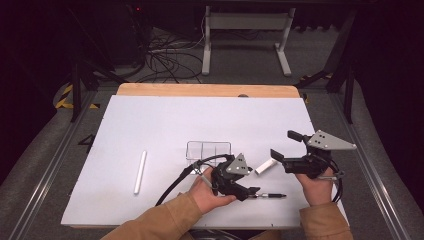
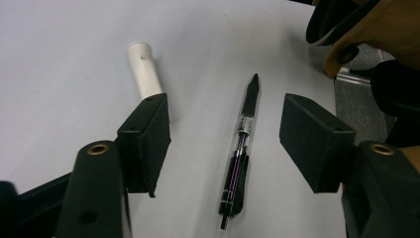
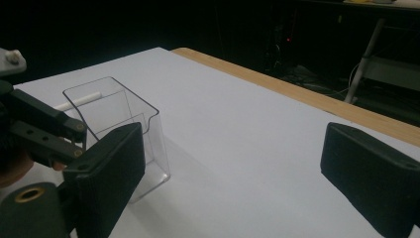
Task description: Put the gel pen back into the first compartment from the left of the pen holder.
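Your left gripper (image 2: 225, 144) is spread wide and low over the mat (image 1: 165, 125), grasping nothing. The pen (image 2: 240, 153) lies flat on the mat between its jaws, touching neither, its dark tip pointing away from you. In the high view the pen (image 1: 270, 195) sits near the mat's front edge, just right of your left hand (image 1: 207, 192), so there is little room between it and that edge.

A short white tube (image 2: 144, 74) lies just beyond the left jaw in the left gripper view; in the high view it (image 1: 266, 166) rests between the two grippers.

Your right gripper (image 3: 233, 168) is also released, jaws far apart, empty. It (image 1: 285, 146) hovers near the mat's right edge, facing the clear bin (image 3: 119, 129). The bin (image 1: 209, 150) stands upright mid-mat, just behind your left gripper.

A long white stick (image 1: 140, 171) lies well to the left. The far half of the mat, up to the wooden table edge (image 1: 207, 90), is open.
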